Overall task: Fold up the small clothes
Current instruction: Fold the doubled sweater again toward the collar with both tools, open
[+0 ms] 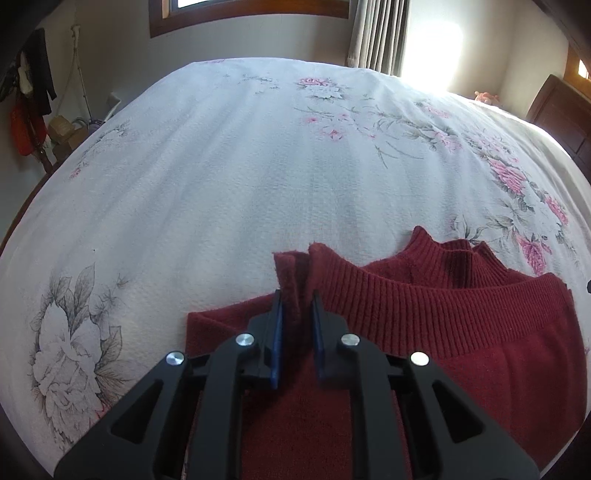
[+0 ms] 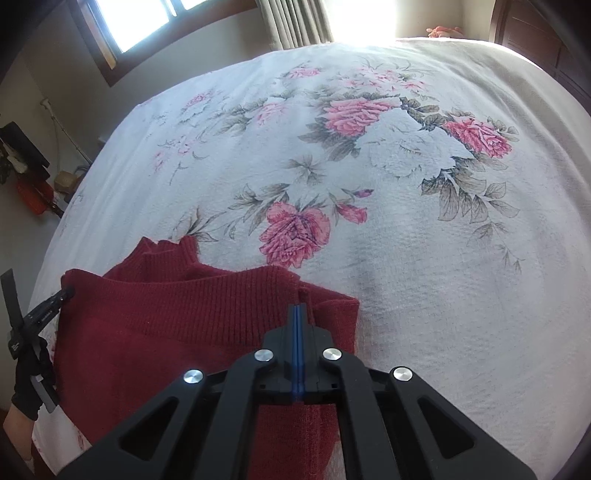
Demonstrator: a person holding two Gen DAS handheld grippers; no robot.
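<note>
A dark red knit sweater lies on a white bedspread with pink flowers. Its ribbed hem band is pulled up over the body, and the high collar shows behind it. My left gripper is shut on a bunched fold at the band's left end. In the right wrist view the same sweater sits at lower left, and my right gripper has its blue pads pressed together on the band's right end. The left gripper also shows there, held by a black-gloved hand.
The bedspread stretches wide beyond and to the right of the sweater. A wooden headboard stands at far right, a window and grey curtain behind. Hanging clothes and boxes stand left of the bed.
</note>
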